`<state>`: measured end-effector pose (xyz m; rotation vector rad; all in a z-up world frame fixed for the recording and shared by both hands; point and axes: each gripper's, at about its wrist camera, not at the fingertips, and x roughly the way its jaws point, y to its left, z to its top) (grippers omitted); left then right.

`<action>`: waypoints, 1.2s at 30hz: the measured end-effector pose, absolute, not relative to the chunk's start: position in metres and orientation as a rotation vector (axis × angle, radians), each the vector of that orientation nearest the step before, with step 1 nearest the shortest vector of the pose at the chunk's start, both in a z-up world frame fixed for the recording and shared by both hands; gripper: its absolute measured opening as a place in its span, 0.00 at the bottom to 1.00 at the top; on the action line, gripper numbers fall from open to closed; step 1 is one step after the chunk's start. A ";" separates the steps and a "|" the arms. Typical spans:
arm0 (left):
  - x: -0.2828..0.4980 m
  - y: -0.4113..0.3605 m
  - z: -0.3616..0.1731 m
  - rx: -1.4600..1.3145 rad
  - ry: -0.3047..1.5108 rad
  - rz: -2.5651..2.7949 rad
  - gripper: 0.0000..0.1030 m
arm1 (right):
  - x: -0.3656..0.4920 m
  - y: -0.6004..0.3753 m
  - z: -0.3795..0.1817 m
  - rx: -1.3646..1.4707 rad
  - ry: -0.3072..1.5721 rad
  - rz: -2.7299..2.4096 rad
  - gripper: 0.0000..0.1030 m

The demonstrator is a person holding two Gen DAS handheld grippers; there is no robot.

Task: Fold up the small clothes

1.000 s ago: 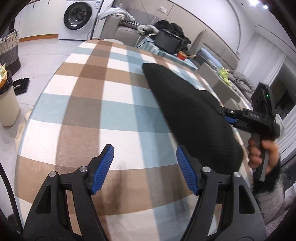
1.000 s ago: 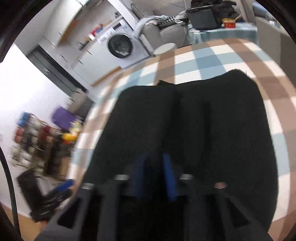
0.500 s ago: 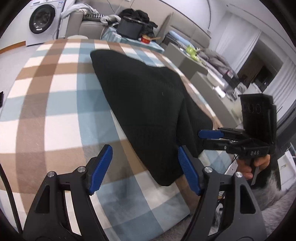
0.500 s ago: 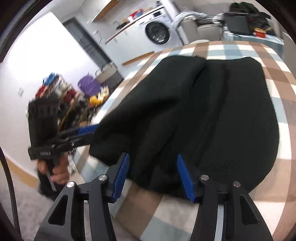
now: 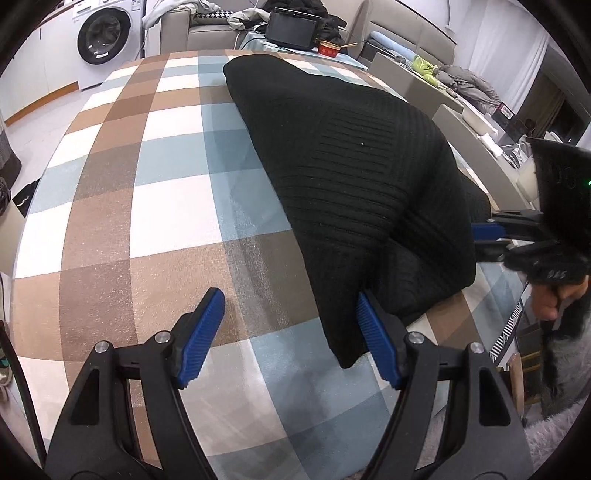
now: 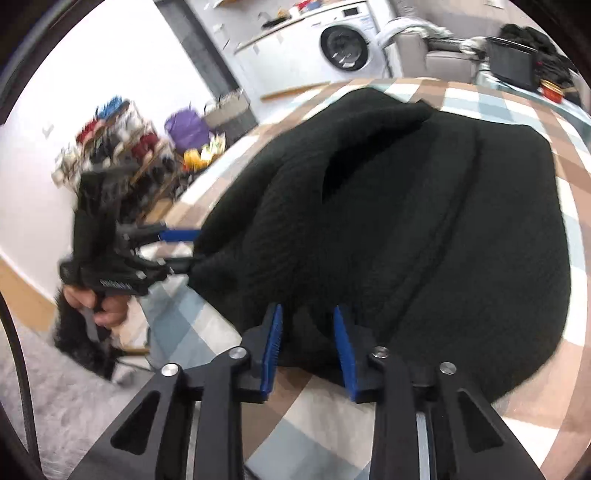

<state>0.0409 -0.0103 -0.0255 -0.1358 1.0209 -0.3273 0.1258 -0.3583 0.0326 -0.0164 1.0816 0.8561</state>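
A black ribbed knit garment (image 5: 354, 166) lies folded on the plaid tablecloth (image 5: 147, 206); it fills the right wrist view (image 6: 424, 229). My left gripper (image 5: 291, 332) is open at the garment's near corner, its right finger touching the cloth edge, nothing between the jaws. My right gripper (image 6: 308, 347) has its jaws partly closed around the garment's near hem; it also shows in the left wrist view (image 5: 484, 236) at the garment's right edge. The left gripper shows blurred in the right wrist view (image 6: 181, 243), open at the garment's left edge.
The table's near edge runs just below both grippers. A washing machine (image 5: 99, 37), a sofa with clothes (image 5: 207, 22) and a black case (image 5: 291, 26) stand beyond the far end. A shelf with shoes (image 6: 122, 147) and a grey rug (image 6: 55, 387) lie left.
The right gripper let go of the cloth, opened, then narrowed again around the near hem. The left gripper swung right and came up to the garment's near corner, still open.
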 end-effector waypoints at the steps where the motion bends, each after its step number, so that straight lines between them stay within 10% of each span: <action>1: 0.041 -0.010 -0.026 -0.136 1.022 -0.328 0.69 | 0.128 -0.351 0.028 -0.045 1.097 0.864 0.29; 3: 0.041 -0.010 -0.026 -0.136 1.022 -0.329 0.69 | 0.131 -0.340 0.023 -0.114 1.106 0.857 0.04; 12: 0.043 -0.013 -0.025 -0.115 1.040 -0.372 0.74 | 0.107 -0.398 0.027 -0.001 1.117 0.668 0.04; 24: 0.062 -0.006 0.000 -0.248 0.953 -0.367 0.74 | 0.160 -0.376 0.028 0.257 1.010 0.712 0.44; 25: 0.065 -0.007 -0.001 -0.246 0.963 -0.356 0.74 | 0.167 -0.372 0.023 0.276 1.025 0.715 0.42; 27: 0.067 -0.009 -0.003 -0.251 0.971 -0.362 0.74 | 0.179 -0.362 0.018 0.281 1.039 0.710 0.04; 36: 0.074 -0.009 -0.006 -0.230 0.981 -0.349 0.74 | 0.177 -0.369 0.016 0.097 1.111 0.552 0.12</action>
